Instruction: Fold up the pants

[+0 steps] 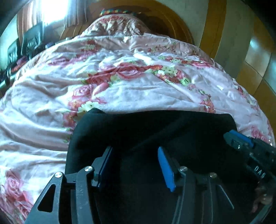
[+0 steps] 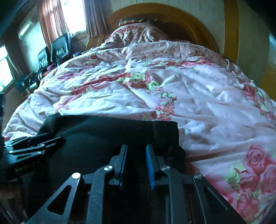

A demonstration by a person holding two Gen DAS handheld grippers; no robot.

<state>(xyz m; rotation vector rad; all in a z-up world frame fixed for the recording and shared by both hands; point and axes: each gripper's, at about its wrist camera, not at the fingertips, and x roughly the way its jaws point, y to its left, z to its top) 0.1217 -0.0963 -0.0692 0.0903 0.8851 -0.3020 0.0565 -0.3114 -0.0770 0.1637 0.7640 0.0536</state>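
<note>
Looking along my left gripper (image 1: 134,162), I see its jaws standing apart over the black pants (image 1: 155,127), which lie at the near edge of the bed with their far edge running straight across the floral quilt (image 1: 138,89). Nothing is pinched between these pads, though the cloth lies dark right under them, so I judge that a careless closing could catch only the top layer, and the fold would then drag crooked. My right gripper (image 1: 241,139) shows at the right of this view, low on the same cloth. The quilt is soft and rumpled, so I expect the pants to slide or bunch with it if I pull sideways. Beyond it stand a curved wooden headboard (image 1: 174,25), a bright window (image 1: 51,10) at far left, and dark clutter along the left side of the bed. Through the right wrist view, my right gripper (image 2: 136,160) has its jaws close together with only a narrow gap; whether cloth is nipped there I cannot tell, since everything between the pads is black. The pants (image 2: 103,131) end in a stitched hem at the right, near that gripper, and a weak hold there could let the corner drop. My left gripper (image 2: 34,143) lies at the left edge on the cloth. Pink curtains (image 2: 50,25) hang at far left.
</note>
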